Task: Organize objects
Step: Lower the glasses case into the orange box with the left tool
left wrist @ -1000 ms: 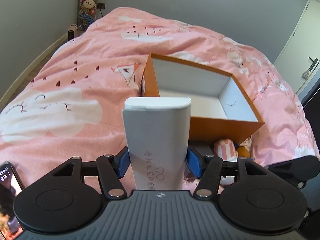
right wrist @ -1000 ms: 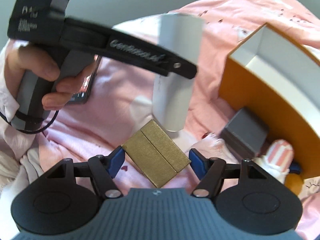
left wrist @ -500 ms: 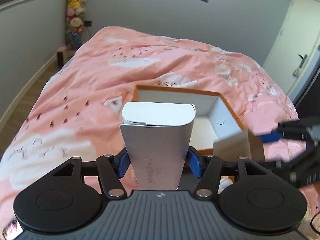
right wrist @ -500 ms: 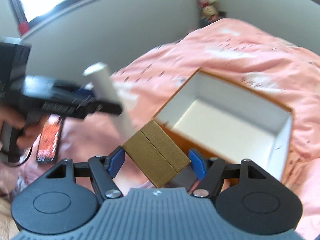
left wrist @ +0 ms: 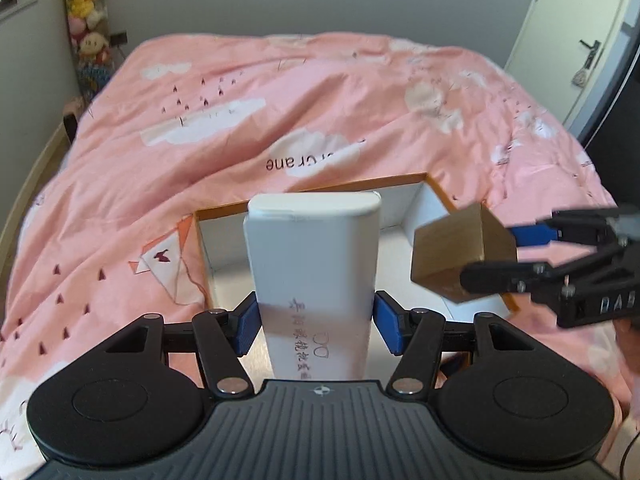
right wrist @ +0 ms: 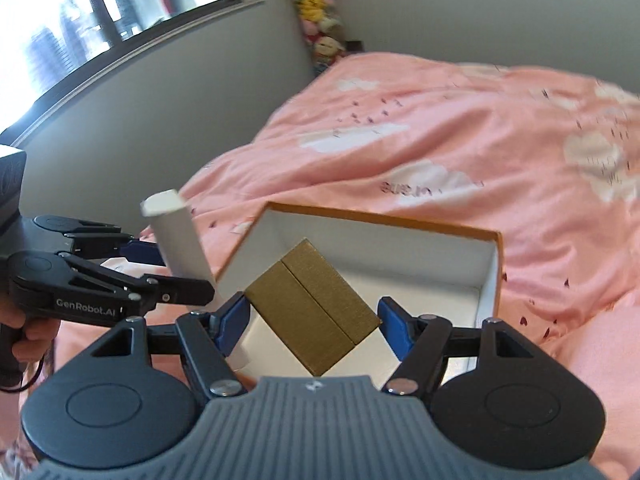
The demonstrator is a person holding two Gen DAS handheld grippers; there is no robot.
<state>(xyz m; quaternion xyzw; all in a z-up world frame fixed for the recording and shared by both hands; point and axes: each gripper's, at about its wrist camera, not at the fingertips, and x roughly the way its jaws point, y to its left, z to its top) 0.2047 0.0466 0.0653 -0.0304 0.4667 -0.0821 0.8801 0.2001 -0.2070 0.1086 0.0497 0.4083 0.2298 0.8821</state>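
A tall white box [left wrist: 316, 280] with handwriting on its face stands upright between the blue pads of my left gripper [left wrist: 316, 320], which is shut on it. It shows again at the left of the right wrist view as the white box [right wrist: 176, 236]. My right gripper [right wrist: 312, 316] is shut on a gold box [right wrist: 312, 308], turned cornerwise. That gold box [left wrist: 460, 256] hangs at the right of the left wrist view. Both boxes hover over an open orange box with a white inside [right wrist: 488, 276], which lies on the pink bedspread; its rim [left wrist: 320, 190] shows behind the white box.
The pink bedspread [left wrist: 240, 120] with white clouds covers the whole bed. Plush toys [left wrist: 86, 8] are stacked in the far left corner. A door [left wrist: 580, 40] is at the right, a window [right wrist: 80, 20] on the left wall. A hand [right wrist: 32, 332] grips the left tool's handle.
Both grippers have risen and moved over the orange box with their boxes still held. The small items and the phone beside the box have dropped out of view.
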